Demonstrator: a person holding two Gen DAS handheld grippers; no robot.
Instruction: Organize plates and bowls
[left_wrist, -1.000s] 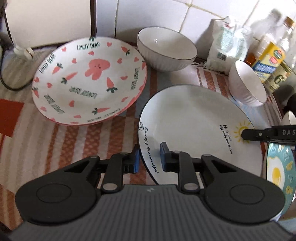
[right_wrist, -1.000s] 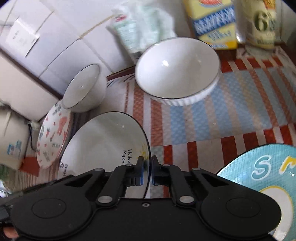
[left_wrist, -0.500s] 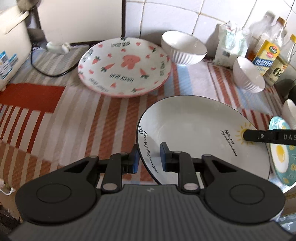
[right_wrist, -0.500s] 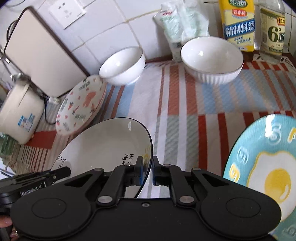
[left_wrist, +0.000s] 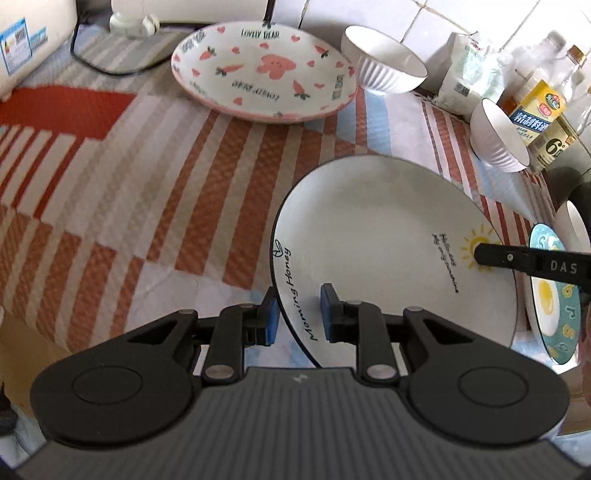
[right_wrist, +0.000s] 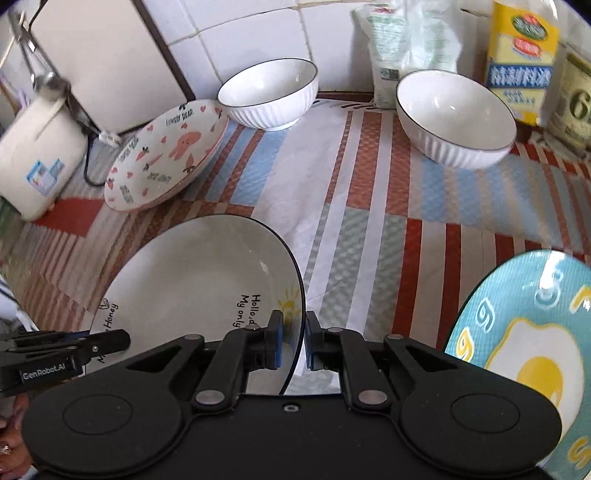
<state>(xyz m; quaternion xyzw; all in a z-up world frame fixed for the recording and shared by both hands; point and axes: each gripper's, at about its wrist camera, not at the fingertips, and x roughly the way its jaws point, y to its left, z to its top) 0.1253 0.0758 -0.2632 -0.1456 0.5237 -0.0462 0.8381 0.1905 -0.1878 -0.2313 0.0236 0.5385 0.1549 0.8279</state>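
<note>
Both grippers hold a white "Morning Honey" plate (left_wrist: 388, 236) with a dark rim, above the striped cloth. My left gripper (left_wrist: 298, 319) is shut on its left rim. My right gripper (right_wrist: 293, 341) is shut on the opposite rim by the sun drawing; the plate also shows in the right wrist view (right_wrist: 192, 284). A pink rabbit-and-carrot plate (left_wrist: 264, 70) lies at the back left. Two white ribbed bowls (left_wrist: 384, 64) (left_wrist: 496, 138) stand at the back. A blue fried-egg plate (right_wrist: 528, 354) lies at the right.
A white rice cooker (right_wrist: 40, 158) with its cord stands at the far left. A white bag (left_wrist: 467, 79) and sauce bottles (left_wrist: 537, 110) line the tiled wall at the back right. A white board (right_wrist: 107, 59) leans on the wall.
Both grippers, still holding the white plate, have pulled it back toward the near edge and away from the wall. The other dishes have not moved.
</note>
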